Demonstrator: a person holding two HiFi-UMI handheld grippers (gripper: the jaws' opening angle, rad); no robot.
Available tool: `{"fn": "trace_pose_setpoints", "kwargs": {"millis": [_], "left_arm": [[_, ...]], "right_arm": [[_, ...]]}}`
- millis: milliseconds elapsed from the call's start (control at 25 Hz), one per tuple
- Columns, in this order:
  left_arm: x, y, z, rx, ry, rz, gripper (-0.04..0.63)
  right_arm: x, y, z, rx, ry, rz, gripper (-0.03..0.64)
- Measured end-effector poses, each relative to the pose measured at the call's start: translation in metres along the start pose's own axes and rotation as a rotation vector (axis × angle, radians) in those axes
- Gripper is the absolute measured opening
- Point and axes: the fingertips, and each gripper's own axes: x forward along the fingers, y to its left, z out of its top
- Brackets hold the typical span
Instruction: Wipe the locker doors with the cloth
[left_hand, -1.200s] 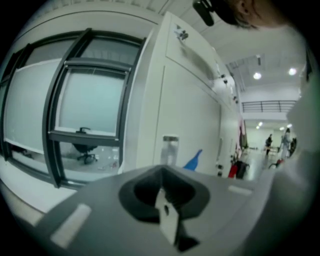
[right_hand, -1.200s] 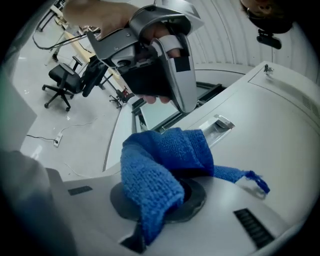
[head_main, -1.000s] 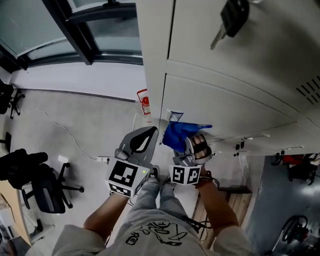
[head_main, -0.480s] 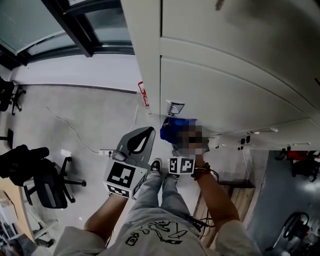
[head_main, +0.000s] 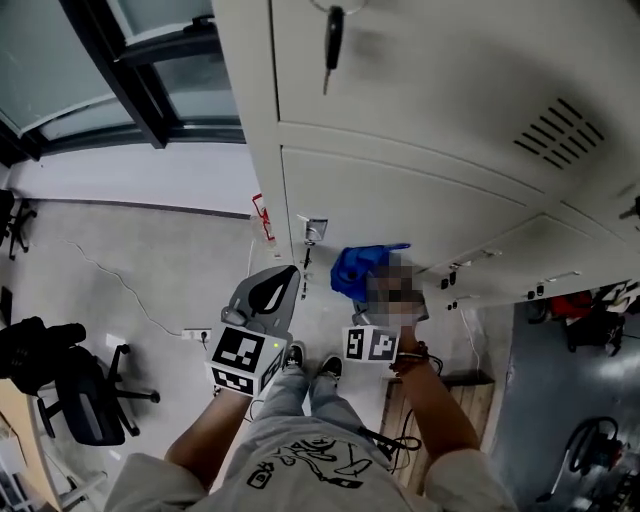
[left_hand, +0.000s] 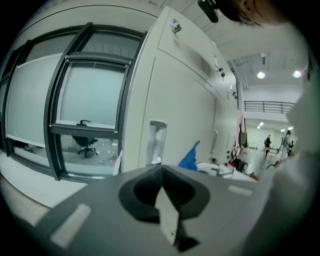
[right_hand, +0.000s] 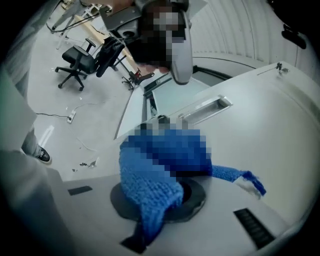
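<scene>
Off-white locker doors (head_main: 420, 205) fill the upper right of the head view; a key (head_main: 332, 45) hangs from the upper door. My right gripper (head_main: 388, 290) is shut on a blue knitted cloth (head_main: 358, 270) and holds it against the bottom of the lower door. In the right gripper view the cloth (right_hand: 150, 185) bulges out of the right gripper (right_hand: 165, 192), with a door and its recessed handle (right_hand: 205, 109) just beyond. My left gripper (head_main: 283, 278) hangs shut and empty left of the cloth, off the locker. The left gripper view shows the locker side (left_hand: 175, 110).
Grey floor lies below with a black office chair (head_main: 85, 385), a white cable (head_main: 130, 290) and a power strip (head_main: 195, 332). A dark window frame (head_main: 130, 70) runs at the upper left. The person's shoes (head_main: 310, 362) stand close to the locker base. Vent slots (head_main: 560, 125) mark the upper door.
The head camera has swung, so the lockers sit further left and the key shows at the top. The right gripper keeps the cloth on the lower door; the left gripper has hardly moved.
</scene>
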Motion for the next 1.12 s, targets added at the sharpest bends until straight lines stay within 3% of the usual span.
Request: {"fn": "trace_pose_setpoints", "kwargs": {"millis": [600,880,1120], "left_arm": [[-0.017,-0.023,0.127,0.134,-0.231,-0.029,0.003],[-0.016,-0.038,0.162,0.165,-0.301,-0.061,0.003],[-0.004,-0.054,0.157,0.178,-0.280,-0.097,0.003]], "right_arm": [[-0.078,-0.205,0.097,-0.016,-0.142,-0.275,0.034],[-0.104,-0.244,0.087,0.022,-0.162,-0.374,0.034],[-0.114,-0.239,0.054,0.068,-0.140,-0.441,0.034]]}}
